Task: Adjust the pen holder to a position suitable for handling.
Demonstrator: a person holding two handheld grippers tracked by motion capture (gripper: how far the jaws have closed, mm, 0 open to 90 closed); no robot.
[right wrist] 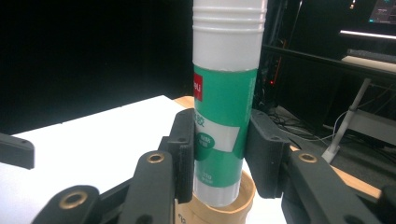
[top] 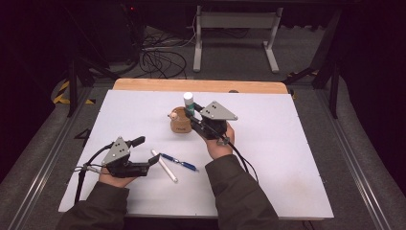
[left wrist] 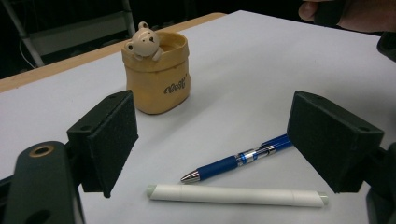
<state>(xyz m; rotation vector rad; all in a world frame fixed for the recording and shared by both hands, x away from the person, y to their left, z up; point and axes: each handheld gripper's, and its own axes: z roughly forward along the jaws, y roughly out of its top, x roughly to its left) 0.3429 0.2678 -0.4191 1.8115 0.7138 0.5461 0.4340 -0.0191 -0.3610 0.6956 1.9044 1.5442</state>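
Near the middle of the table point(top: 268, 158), toward its far edge, the right gripper point(right wrist: 219, 154) held a green-and-white glue stick point(right wrist: 224, 107) upright, its jaws pressed on the lower part of the tube from both sides. The stick's bottom end hung just over the mouth of a small tan holder point(left wrist: 161, 77) with a bear's head on its rim; from the right gripper view the base seemed level with the rim or barely inside it, though I could not tell if it touched. From the high view the white cap point(top: 188, 97) stood above the holder point(top: 180, 122).

Closer to the near left corner, the left gripper point(top: 146, 155) rested with its jaws wide apart and nothing between them. Just ahead of it lay a blue pen point(left wrist: 238, 161) and a white stick-shaped pen or marker point(left wrist: 238, 195), side by side and slightly angled on the white surface, both well apart from the holder.

The step in hand looked to be dropping the glue stick into the holder. To do it well, I judged, the person should keep the tube vertical, centre it over the opening rather than the bear's side of the rim, lower it until the base is well inside, and only then ease the jaws apart. The holder looked light, so a sideways nudge could tip it.
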